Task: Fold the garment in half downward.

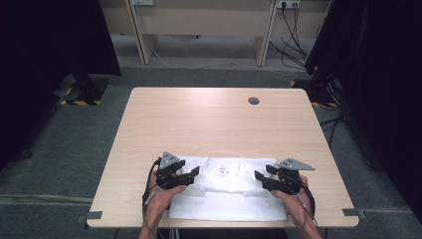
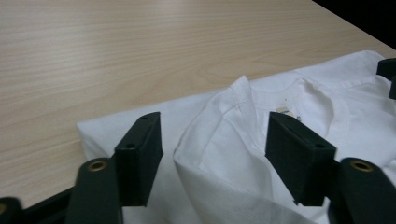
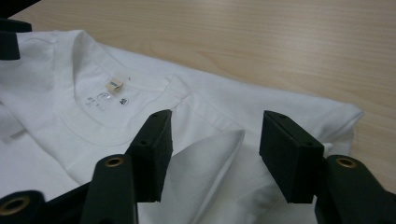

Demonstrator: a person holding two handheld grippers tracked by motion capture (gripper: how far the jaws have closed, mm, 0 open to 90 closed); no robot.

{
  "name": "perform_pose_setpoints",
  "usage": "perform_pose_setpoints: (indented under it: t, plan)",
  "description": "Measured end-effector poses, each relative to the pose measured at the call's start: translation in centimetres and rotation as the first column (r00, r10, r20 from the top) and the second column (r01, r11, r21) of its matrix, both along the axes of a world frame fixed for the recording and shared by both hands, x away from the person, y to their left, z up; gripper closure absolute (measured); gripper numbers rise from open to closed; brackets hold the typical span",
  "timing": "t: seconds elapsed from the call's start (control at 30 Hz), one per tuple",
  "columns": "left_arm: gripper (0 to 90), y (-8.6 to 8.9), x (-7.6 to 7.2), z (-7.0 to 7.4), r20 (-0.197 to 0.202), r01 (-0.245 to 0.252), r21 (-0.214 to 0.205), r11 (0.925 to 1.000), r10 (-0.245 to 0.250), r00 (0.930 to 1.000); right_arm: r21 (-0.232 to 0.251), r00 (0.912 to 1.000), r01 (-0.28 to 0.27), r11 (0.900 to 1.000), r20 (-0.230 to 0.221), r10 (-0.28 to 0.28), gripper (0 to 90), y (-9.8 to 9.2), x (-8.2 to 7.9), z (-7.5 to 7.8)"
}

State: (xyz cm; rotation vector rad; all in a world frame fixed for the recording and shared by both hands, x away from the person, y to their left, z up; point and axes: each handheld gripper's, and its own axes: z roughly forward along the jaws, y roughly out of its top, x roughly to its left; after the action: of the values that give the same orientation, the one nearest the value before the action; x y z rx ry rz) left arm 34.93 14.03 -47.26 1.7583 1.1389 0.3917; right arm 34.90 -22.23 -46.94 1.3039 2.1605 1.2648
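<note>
A white shirt [image 1: 226, 186] lies flat at the near edge of the table [image 1: 209, 119], partly folded, its collar turned toward the far side. Both grippers are on it, one at each end.

The left gripper [image 1: 191, 173] sits over the shirt's left side, jaws pointing inward toward the middle. In the left gripper view [image 2: 212, 149] the jaws stand about half apart, and a raised fold of white cloth stands up between them. The pads are clear of it on both sides, with a gap showing at each, so nothing is pinched. The collar [image 2: 299, 100] and its small label [image 2: 285, 111] show just past the right-hand jaw.

The right gripper [image 1: 263, 176] mirrors it at the shirt's right side, pointing inward as well. In the right gripper view [image 3: 215, 149] its jaws are also about half open, straddling a loose flap of cloth that rises between them. The flap lies close to the left-hand jaw, while the other pad stands well off it. No grip here either. The collar label [image 3: 114, 84] and printed size marks sit beyond, toward the upper left.

The person's hands [image 1: 164, 196] wrap both handles from the bottom of the high view. Bare wood stretches beyond the shirt, with a round cable hole [image 1: 254, 100] near the far edge.
</note>
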Motion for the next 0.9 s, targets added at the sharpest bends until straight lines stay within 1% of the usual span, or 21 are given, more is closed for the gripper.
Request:
perform_pose_setpoints:
  t: [0.07,0.13,0.2,0.27,0.33,0.47,0.57,0.6,0.63,0.67,0.73,0.83,0.9]
  plan:
    - [50.7,0.0,-0.2,0.0,0.011,0.005,0.003,1.0,-0.005,0.9999,0.0,0.9999,-0.009,1.0,-0.008,0.009,55.3,0.0,0.1,-0.3]
    - [58.9,0.0,-0.3,0.0,0.024,0.001,0.008,1.0,-0.001,0.9997,-0.011,0.9997,-0.024,0.9996,0.004,0.024,63.3,0.1,0.1,-0.6]
    - [66.4,0.0,-0.5,0.0,0.043,-0.001,0.015,0.9999,0.0,0.9991,-0.017,0.9988,-0.04,0.999,0.027,0.041,70.4,0.1,-0.1,-0.7]
    - [72.8,0.1,-0.8,-0.1,0.056,0.001,0.022,0.9998,-0.003,0.9984,-0.022,0.9972,-0.055,0.9982,0.049,0.056,75.7,0.1,-0.3,-0.5]
    - [76.1,0.1,-1.2,-0.2,0.072,-0.001,0.018,0.9998,0.0,0.9974,-0.026,0.9954,-0.062,0.9977,0.072,0.064,80.2,0.2,-0.6,-0.3]
    - [79.2,0.3,-2.2,-0.1,0.105,0.012,-0.003,0.9999,-0.012,0.9944,-0.026,0.9904,-0.087,0.9959,0.106,0.089,82.9,0.3,-1.5,0.2]
    - [81.5,0.6,-3.3,0.4,0.132,0.028,-0.033,0.9991,-0.024,0.991,-0.024,0.9861,-0.105,0.9942,0.127,0.107,83.7,0.3,-2.4,0.7]
    - [81.8,0.6,-3.3,0.4,0.132,0.028,-0.033,0.9991,-0.024,0.991,-0.018,0.985,-0.111,0.9937,0.131,0.112,83.9,0.3,-2.7,0.8]
    - [82.1,0.8,-4.0,0.7,0.145,0.045,-0.04,0.9982,-0.038,0.9887,-0.016,0.9836,-0.115,0.9932,0.137,0.116,84.0,0.2,-3.0,0.9]
    - [82.3,1.0,-4.4,0.7,0.15,0.052,-0.047,0.9976,-0.044,0.9877,-0.012,0.9824,-0.12,0.9927,0.143,0.12,83.9,0.1,-3.4,1.0]
    - [82.8,1.2,-5.1,0.7,0.151,0.07,-0.077,0.9946,-0.058,0.9868,-0.004,0.9812,-0.126,0.992,0.147,0.125,83.9,-0.1,-4.0,1.1]
    - [83.3,1.6,-6.0,0.7,0.155,0.084,-0.11,0.9904,-0.066,0.9857,0.01,0.9795,-0.133,0.9911,0.154,0.13,84.0,-0.4,-5.0,1.2]
    - [83.6,1.7,-6.6,0.7,0.158,0.086,-0.117,0.9894,-0.067,0.9851,0.017,0.9781,-0.137,0.9905,0.161,0.132,83.9,-0.5,-5.7,1.2]
